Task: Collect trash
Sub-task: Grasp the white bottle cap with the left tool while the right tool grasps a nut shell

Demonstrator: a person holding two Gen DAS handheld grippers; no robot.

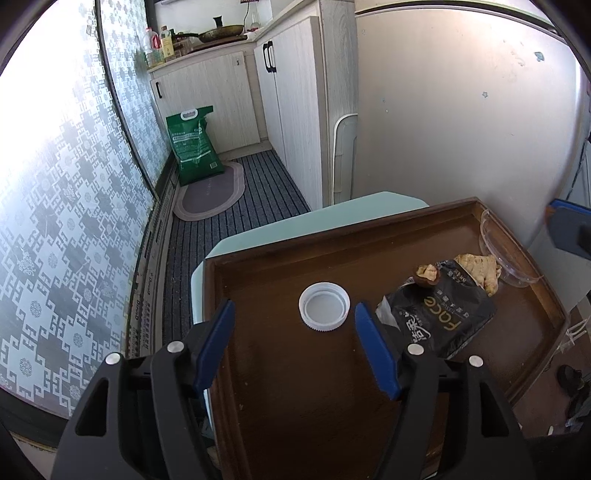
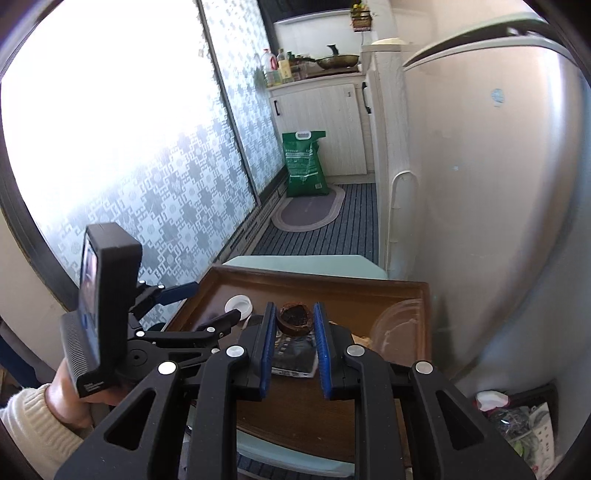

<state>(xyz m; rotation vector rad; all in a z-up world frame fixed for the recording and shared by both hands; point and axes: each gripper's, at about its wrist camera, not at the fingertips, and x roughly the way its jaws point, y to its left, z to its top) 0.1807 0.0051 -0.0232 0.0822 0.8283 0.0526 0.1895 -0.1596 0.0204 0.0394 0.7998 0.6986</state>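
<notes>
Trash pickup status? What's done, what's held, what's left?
Done: unclear; a bin on the floor already holds litter. In hand: nothing. Left tool is open, aimed at the cap; right tool is empty, jaws narrow, pointed at the husk. To do: cap, husk, packet, ginger and clear dish, all on the tray.

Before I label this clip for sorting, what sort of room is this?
Most likely a narrow home kitchen. A frying pan sits on the counter beside oil bottles, above pale cabinets, and a green sack, perhaps rice, stands on the floor.
</notes>
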